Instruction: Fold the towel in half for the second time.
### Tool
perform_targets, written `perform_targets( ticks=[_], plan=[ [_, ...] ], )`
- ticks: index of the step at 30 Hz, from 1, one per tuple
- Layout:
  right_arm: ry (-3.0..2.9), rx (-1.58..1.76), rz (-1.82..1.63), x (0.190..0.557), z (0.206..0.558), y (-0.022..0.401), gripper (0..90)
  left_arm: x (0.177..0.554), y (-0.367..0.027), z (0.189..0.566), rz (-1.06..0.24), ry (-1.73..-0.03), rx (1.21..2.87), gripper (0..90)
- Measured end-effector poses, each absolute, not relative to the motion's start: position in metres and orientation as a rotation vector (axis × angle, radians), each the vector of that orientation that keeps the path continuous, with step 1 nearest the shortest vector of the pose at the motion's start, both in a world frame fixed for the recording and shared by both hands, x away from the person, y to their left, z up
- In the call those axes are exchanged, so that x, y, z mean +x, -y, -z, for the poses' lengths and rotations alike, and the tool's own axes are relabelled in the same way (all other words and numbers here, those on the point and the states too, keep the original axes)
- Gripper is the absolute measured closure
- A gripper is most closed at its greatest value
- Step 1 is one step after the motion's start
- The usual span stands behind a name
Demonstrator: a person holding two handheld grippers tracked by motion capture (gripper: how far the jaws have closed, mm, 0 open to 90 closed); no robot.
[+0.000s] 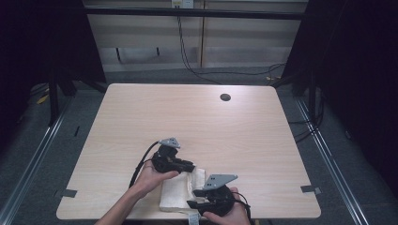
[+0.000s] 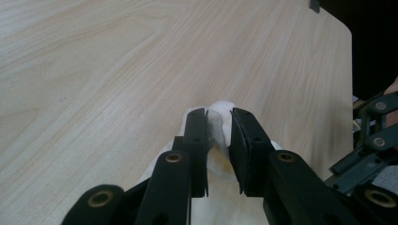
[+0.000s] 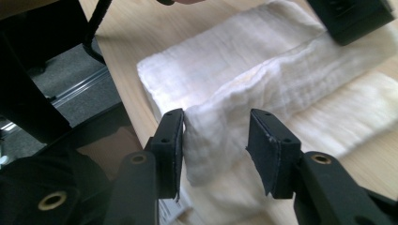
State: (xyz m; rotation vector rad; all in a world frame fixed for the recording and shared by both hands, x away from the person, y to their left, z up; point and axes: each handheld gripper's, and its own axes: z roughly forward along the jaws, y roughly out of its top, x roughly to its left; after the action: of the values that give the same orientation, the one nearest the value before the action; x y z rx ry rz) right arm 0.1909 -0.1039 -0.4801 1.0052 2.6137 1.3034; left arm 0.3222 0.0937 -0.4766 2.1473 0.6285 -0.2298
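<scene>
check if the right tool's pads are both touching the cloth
Apart on one side: in the right gripper view the left pad meets the cloth fold, while a plain gap separates the other pad.

Both forearms enter at the bottom of the high view. The left gripper (image 1: 190, 167) sits at lower centre, jaws slightly parted; the right gripper (image 1: 193, 198), below it, stands wider apart.

No text, label, brand, number or sign can be read anywhere.
</scene>
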Motion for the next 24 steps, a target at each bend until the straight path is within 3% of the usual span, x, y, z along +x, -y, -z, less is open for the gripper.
perform_targets(
  ticks=[5, 10, 16, 19, 24],
  plan=[
    [-2.611, 1.007, -1.264, 0.186, 0.486, 0.118, 59.4, 0.321, -0.085, 0.476, 0.241, -0.596, 2.131, 81.1],
    [-2.589, 1.042, -1.275, 0.185, 0.484, 0.125, 56.6, 0.319, -0.079, 0.477, 0.241, -0.577, 2.136, 74.9],
    [-2.601, 1.076, -1.210, 0.186, 0.486, 0.130, 49.5, 0.313, -0.080, 0.470, 0.152, -0.562, 2.129, 57.4],
    [-2.564, 1.106, -1.236, 0.187, 0.484, 0.140, 49.0, 0.314, -0.083, 0.466, 0.145, -0.577, 2.116, 48.4],
    [-2.510, 1.120, -1.282, 0.192, 0.477, 0.152, 51.7, 0.315, -0.096, 0.459, 0.123, -0.613, 2.122, 40.9]
  ],
)
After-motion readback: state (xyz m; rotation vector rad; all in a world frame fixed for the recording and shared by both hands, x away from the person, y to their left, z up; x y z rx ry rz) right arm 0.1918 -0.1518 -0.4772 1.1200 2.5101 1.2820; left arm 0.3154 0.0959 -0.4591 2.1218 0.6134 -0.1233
